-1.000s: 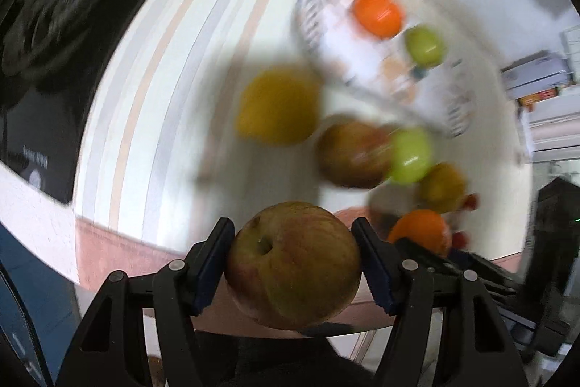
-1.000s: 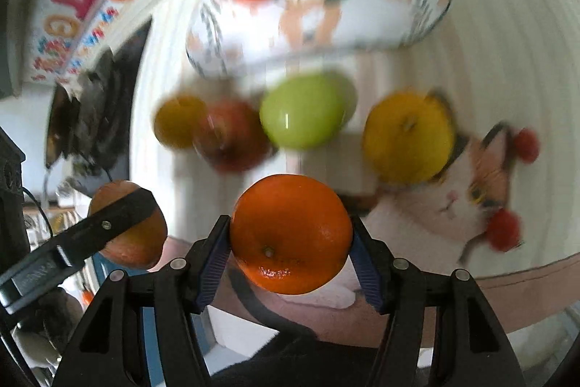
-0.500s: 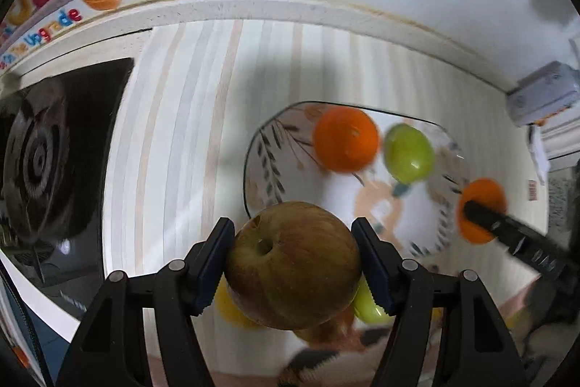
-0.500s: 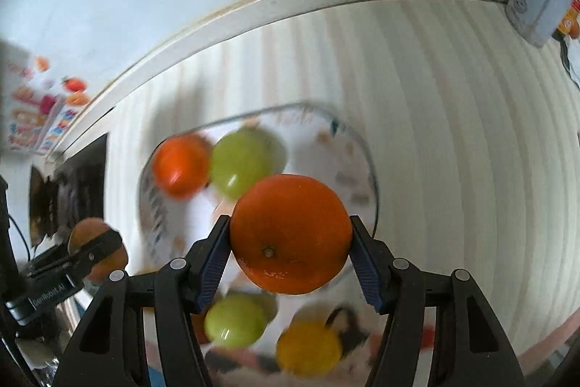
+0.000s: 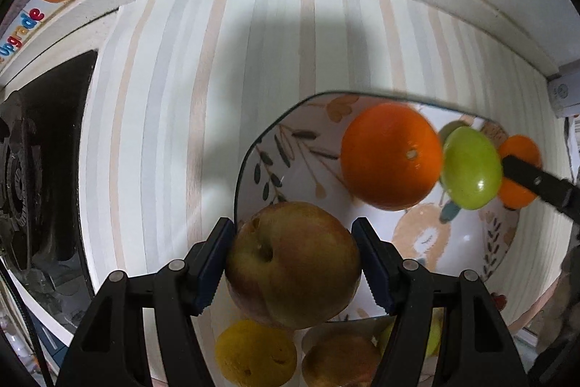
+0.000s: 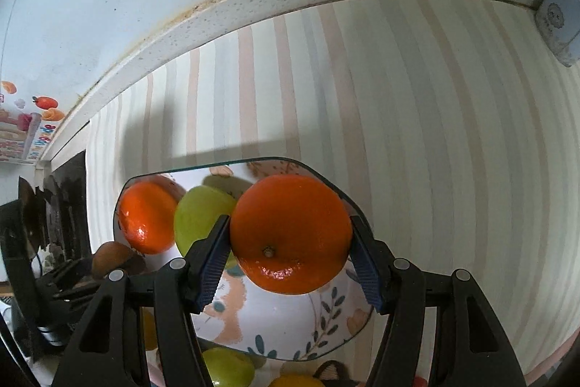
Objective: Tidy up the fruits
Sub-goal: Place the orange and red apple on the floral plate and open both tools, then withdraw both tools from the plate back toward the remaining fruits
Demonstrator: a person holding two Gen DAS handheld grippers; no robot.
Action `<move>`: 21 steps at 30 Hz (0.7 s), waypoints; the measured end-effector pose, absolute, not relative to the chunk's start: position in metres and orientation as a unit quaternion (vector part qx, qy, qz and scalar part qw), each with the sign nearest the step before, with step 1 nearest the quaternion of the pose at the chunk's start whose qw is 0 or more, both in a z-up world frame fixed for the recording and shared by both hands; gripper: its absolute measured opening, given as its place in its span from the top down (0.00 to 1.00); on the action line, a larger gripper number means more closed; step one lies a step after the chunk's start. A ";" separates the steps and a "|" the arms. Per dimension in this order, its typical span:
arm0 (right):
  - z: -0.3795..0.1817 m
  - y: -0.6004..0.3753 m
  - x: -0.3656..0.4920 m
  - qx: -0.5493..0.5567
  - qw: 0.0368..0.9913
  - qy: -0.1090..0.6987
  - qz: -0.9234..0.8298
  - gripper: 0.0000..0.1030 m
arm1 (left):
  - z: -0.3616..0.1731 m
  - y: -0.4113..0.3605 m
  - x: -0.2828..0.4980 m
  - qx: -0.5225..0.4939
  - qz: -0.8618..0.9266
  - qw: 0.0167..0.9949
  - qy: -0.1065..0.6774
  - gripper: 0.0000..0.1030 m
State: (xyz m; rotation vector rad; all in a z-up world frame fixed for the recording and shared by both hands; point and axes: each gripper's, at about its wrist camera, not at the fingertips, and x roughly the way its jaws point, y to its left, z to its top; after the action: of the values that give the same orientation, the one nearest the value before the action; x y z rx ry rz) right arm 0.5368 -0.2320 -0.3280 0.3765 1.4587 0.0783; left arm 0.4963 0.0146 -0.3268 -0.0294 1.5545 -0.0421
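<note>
**Both tongs loaded over the plate**

Your left tongs (image 5: 293,265) are clamped on a reddish apple (image 5: 293,263), held above the near left rim of the patterned plate (image 5: 290,147). Your right tongs (image 6: 290,252) grip an orange (image 6: 290,233) over the same plate. On the plate lie a second orange (image 5: 391,155) and a green fruit (image 5: 471,167), touching. Nearer you, a yellow fruit (image 5: 255,352) and another apple (image 5: 339,361) rest on the striped surface (image 5: 163,133). A black stove (image 5: 40,169) sits at the left.
</note>
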 end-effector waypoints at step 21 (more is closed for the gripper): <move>-0.296 -0.214 0.492 0.096 0.744 0.661 0.025 0.05 | -0.305 0.012 0.473 -0.014 -0.004 0.735 0.678 0.12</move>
State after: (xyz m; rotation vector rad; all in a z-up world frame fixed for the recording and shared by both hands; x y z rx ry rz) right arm 0.4915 -0.2140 -0.2964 0.2094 1.4484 0.0543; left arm 0.4733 0.0125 -0.3051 -0.0308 1.4902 -0.0088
